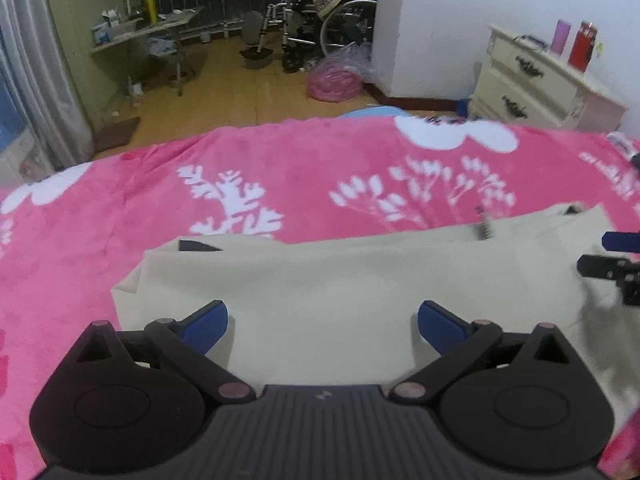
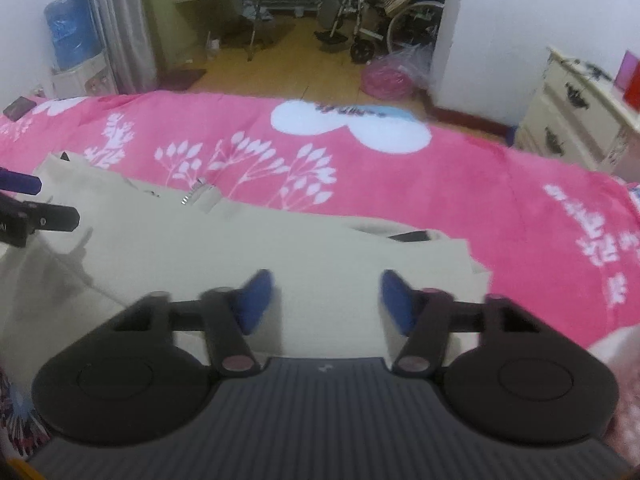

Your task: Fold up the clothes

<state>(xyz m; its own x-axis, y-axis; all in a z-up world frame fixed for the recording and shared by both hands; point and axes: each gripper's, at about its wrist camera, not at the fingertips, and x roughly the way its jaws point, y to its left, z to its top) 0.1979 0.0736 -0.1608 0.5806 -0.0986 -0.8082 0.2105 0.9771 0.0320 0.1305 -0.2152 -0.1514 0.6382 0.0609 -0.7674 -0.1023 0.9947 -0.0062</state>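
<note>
The left gripper (image 1: 322, 326) hangs just above a cream, smooth-fabric garment (image 1: 340, 280), its blue-padded fingers (image 1: 208, 326) spread wide apart with nothing between them. The right gripper (image 2: 327, 300) is likewise above the same cream garment (image 2: 200, 248), its blue pads (image 2: 256, 300) parted and empty, though motion blur there makes their edges soft. Each gripper shows at the side of the other's view: the right one at the right edge of the left wrist view (image 1: 612, 264), the left one at the left edge of the right wrist view (image 2: 24, 208).

The garment lies spread flat on a bright pink fleece blanket with white leaf and cloud prints (image 1: 300, 168), covering the bed. A small metal zipper or fastener, hard to tell which, sits near its far edge (image 2: 194, 194).

Beyond the bed come a wooden floor (image 1: 248, 92), a cream drawer chest (image 1: 532, 80) on the right, and a wheelchair (image 1: 320, 24) farthest back.
</note>
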